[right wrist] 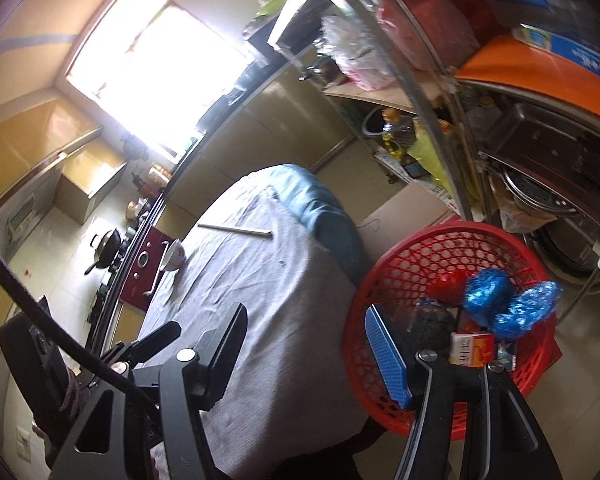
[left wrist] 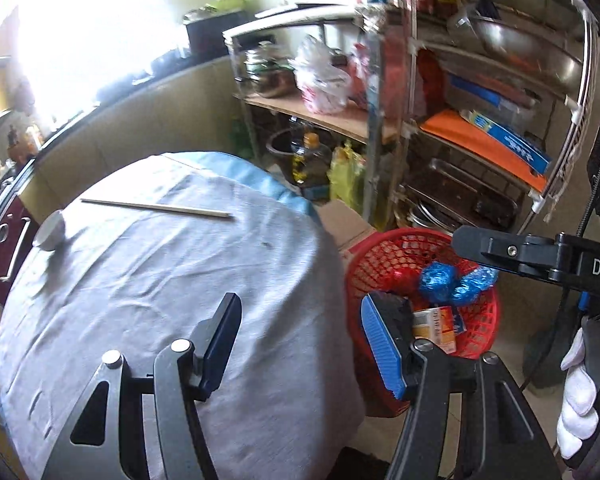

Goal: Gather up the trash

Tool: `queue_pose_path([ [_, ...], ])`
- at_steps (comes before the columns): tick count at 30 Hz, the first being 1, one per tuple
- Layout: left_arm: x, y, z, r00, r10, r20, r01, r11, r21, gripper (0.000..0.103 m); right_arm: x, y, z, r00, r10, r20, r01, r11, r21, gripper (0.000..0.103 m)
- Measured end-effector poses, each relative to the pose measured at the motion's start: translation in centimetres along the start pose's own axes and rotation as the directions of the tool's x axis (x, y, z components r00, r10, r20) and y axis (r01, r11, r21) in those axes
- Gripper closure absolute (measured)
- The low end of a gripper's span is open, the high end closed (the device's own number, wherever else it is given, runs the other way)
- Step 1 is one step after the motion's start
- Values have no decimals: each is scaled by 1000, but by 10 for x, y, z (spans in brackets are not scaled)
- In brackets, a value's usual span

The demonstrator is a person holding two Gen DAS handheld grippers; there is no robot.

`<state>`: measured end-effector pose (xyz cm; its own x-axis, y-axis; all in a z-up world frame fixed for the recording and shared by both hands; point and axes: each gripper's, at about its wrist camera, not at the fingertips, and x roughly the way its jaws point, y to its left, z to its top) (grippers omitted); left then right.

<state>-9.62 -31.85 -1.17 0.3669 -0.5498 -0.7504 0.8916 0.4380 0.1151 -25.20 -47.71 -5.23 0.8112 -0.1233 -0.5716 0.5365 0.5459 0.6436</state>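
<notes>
Trash sits at lower right in the red basket [right wrist: 384, 280]: blue crinkled wrappers [right wrist: 486, 288], a small carton [right wrist: 470, 346]. Upper left on the tabletop [left wrist: 180, 280], a chopstick [left wrist: 156, 207]: light, stiff, best pinched mid-length. Left gripper [left wrist: 300, 340] and right gripper [right wrist: 304, 344] gape, empty.

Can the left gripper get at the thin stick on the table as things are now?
Probably yes. The left gripper has its jaws open and holds nothing, and the stick lies alone on the grey cloth with only bare cloth between them; the bowl sits off to the side.
</notes>
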Motion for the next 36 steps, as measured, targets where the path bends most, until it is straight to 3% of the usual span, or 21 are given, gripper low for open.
queue_pose_path([
  [3, -16, 16, -8, 998, 52, 24, -52, 998, -21, 39, 1, 21, -5, 1000, 10, -4, -10, 999, -43, 38],
  [5, -27, 28, -13, 995, 86, 41, -84, 995, -47, 22, 3, 37, -8, 1000, 17, -9, -18, 997, -78, 38],
  [12, -69, 89, -34, 970, 226, 84, -209, 961, -179, 18, 21, 107, -27, 998, 35, -48, -46, 966, -253, 38],
  [18, -95, 147, -57, 933, 358, 41, -328, 889, -319, 18, 43, 170, -49, 995, 56, -87, -87, 908, -409, 38],
  [22, -112, 181, -76, 898, 440, 14, -402, 832, -383, 18, 58, 204, -61, 989, 86, -120, -132, 880, -455, 38],
  [26, -125, 210, -94, 874, 486, -21, -447, 785, -429, 18, 71, 232, -72, 983, 106, -148, -166, 855, -492, 38],
  [30, -135, 227, -108, 858, 512, -39, -470, 751, -463, 18, 80, 258, -83, 979, 125, -159, -191, 829, -526, 38],
  [36, -151, 244, -123, 837, 545, -47, -497, 722, -482, 18, 86, 292, -99, 976, 145, -160, -212, 793, -572, 38],
])
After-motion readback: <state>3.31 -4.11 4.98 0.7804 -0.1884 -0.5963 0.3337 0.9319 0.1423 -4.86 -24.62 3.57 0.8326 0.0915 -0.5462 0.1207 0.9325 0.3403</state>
